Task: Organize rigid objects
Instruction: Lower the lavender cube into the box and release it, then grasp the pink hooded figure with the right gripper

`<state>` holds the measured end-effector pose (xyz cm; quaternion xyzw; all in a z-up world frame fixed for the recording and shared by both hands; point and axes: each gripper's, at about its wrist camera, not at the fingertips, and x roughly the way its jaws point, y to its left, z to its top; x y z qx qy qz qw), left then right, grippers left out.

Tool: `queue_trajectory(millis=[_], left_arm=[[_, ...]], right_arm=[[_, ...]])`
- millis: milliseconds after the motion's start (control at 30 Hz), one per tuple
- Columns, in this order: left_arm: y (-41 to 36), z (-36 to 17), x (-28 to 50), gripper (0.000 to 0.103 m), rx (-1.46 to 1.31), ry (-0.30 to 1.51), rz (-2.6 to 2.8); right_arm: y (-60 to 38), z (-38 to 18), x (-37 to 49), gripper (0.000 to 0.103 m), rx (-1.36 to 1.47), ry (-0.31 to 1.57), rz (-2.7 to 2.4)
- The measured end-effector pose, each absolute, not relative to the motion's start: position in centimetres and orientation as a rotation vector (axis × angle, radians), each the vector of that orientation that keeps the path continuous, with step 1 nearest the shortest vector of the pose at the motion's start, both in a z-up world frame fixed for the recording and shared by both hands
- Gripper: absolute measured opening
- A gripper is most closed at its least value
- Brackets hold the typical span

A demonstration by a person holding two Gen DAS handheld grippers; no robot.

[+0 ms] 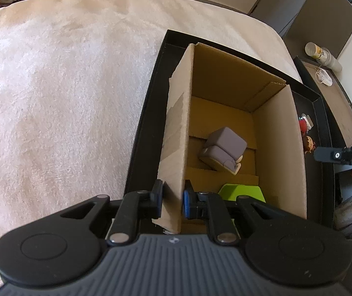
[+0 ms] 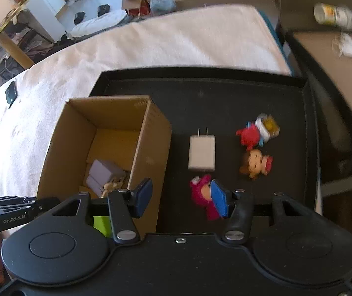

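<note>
Ahead of my left gripper [image 1: 172, 198], clamped on the box [image 1: 176, 133] wall, lie grey blocks [image 1: 221, 150]; my right gripper [image 2: 180, 197], wide, alone shows the charger [image 2: 201, 153].

Open cardboard box [image 2: 106, 133] holding grey cube figure [image 2: 104, 172], white charger [image 2: 201, 153] and toy figurines [image 2: 254, 164] lying on black tray [image 2: 225, 91]
</note>
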<state>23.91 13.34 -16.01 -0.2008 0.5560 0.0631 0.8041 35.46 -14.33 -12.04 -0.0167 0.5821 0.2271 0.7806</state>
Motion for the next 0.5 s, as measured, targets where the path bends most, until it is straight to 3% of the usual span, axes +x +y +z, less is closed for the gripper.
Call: queue_trajectory(millis=[500], left_arm=[[13.3, -16.1, 24.1, 0.015, -0.433, 1.194, 0.15]], right_arm=[[-13.3, -16.6, 36.1, 0.052, -0.226, 1.294, 0.5]])
